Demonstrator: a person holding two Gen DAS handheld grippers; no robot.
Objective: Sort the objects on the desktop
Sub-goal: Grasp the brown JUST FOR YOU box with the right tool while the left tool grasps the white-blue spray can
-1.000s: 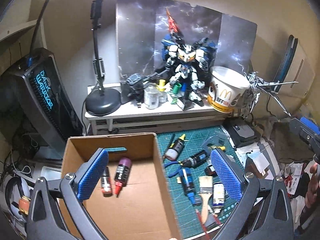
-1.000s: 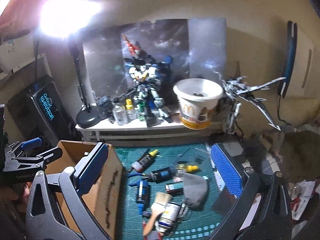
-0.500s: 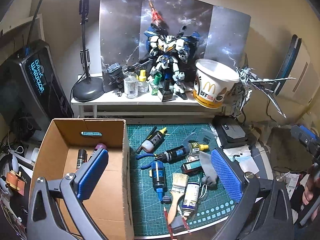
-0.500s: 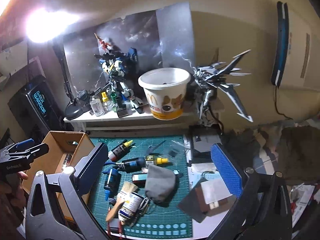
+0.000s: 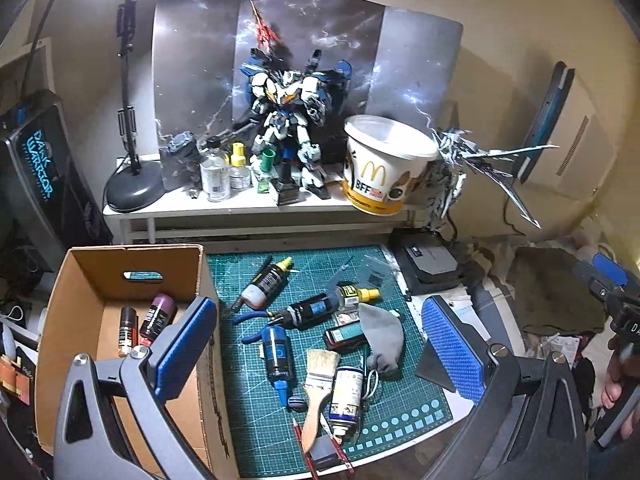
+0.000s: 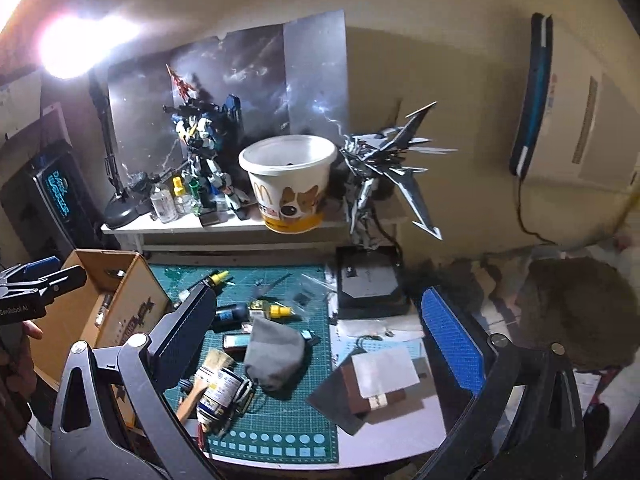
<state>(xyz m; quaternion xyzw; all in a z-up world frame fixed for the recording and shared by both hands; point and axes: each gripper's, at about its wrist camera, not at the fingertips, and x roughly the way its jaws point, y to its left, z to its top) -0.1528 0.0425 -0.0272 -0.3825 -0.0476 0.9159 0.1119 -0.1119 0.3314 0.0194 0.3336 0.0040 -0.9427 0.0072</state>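
From the left wrist, your view has swung right off the brown cardboard box (image 5: pixel 120 320), lower left, toward the green cutting mat (image 5: pixel 320 340) on the bench, where bottles lie unsorted. Your left tongs (image 5: pixel 316 344) gape wide, empty.

From the right wrist, your right tongs (image 6: pixel 316 340) also hang wide, empty, above a grey cloth pouch (image 6: pixel 272 356).

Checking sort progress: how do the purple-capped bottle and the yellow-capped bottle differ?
The purple-capped bottle lies inside the cardboard box; the yellow-capped bottle lies on the green cutting mat. The first looks dark throughout, the second pale at its base. Both lie on their sides.
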